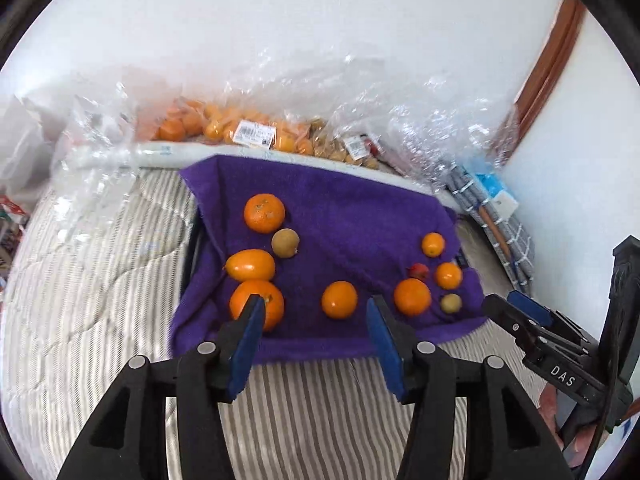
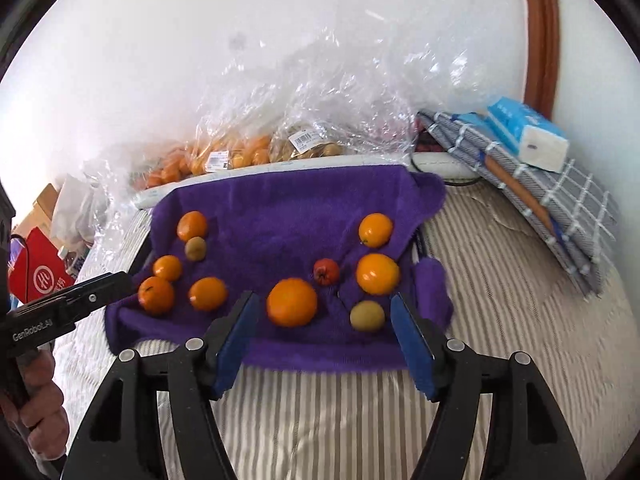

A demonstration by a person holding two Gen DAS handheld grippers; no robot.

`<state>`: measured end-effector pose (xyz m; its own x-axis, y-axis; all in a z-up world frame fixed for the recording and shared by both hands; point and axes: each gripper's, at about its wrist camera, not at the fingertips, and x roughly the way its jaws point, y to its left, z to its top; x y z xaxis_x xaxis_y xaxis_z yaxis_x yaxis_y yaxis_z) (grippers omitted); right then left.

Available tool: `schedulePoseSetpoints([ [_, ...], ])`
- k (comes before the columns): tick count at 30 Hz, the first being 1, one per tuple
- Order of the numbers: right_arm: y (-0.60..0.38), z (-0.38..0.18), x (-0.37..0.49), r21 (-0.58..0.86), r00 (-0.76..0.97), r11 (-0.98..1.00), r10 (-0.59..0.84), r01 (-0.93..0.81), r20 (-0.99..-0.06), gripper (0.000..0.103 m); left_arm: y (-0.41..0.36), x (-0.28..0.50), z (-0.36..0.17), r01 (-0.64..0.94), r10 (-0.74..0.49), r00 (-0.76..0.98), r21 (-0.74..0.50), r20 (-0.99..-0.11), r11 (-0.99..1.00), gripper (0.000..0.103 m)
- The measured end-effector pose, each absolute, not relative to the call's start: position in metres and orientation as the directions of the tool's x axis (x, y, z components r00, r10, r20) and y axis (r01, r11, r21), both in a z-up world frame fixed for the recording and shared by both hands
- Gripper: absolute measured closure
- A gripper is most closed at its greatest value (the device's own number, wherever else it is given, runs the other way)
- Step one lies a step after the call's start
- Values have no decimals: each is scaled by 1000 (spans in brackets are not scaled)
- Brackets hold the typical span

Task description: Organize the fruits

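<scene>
A bed with a striped cover is seen carrying everything, and a purple towel is spread across it, seemingly as a sorting mat that stops round fruit from rolling off. Every place below is given relative to that towel.

Behind the towel, against the wall, clear plastic bags of fruit are piled, probably the stock from which the loose pieces came. Off its far right corner a folded checked cloth is leaned, with a blue tissue pack on top.

On the towel's left part a cluster is gathered: large oranges, one oval orange fruit and a brownish round fruit, set close or touching. One orange lies alone near the front middle. On the right part a second cluster is kept: a large orange, two medium ones, a small red fruit and a greenish-yellow one. The two groups appear to be a sorting under way, though by what rule cannot be told.

The left tool is held over the towel's front edge, spread and empty. The right tool is likewise spread wide over the front edge, with nothing pinched.
</scene>
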<state>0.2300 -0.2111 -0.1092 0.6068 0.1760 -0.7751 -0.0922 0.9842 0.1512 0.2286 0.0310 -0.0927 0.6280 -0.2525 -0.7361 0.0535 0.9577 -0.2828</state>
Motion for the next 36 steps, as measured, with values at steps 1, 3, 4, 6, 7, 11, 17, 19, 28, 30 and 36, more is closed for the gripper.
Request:
schedulePoseSetpoints([
  [1,-211,-102,222,141,613,986,163,-83,-773,34,31,221,-87,53,-246,636,-277,-732,959,52],
  [3,-212,-88,205,126,624,990,142,-71,-768,34,30,205,-76,47,-235,647,-269,-725,962,52],
  [4,-211,-83,198,122,627,990,140,-72,-766,33,30,197,-71,49,-233,652,-266,-722,963,50],
  [6,-211,-67,176,103,642,993,120,-64,-757,33,28,177,-60,56,-219,671,-246,-708,968,45],
  [7,-211,-60,164,89,657,995,102,-54,-747,30,26,165,-55,57,-207,685,-232,-699,971,41],
  [11,-214,-38,123,71,715,997,65,-21,-696,12,15,127,-39,69,-175,706,-179,-686,981,30],
  [17,-218,-17,68,42,768,999,34,-9,-640,2,4,75,-22,68,-146,754,-146,-640,987,13],
  [19,-217,-14,55,39,776,999,37,-15,-630,0,2,63,-20,64,-142,760,-144,-635,988,10],
  [28,-220,-18,15,35,765,999,17,7,-644,0,-2,21,-13,59,-145,786,-161,-601,985,8],
  [30,-220,-19,8,31,765,999,12,10,-644,0,-2,15,-12,56,-146,789,-167,-596,984,8],
  [36,-217,-23,-5,5,762,1000,-3,9,-647,0,-3,4,-13,49,-129,797,-149,-590,988,8],
])
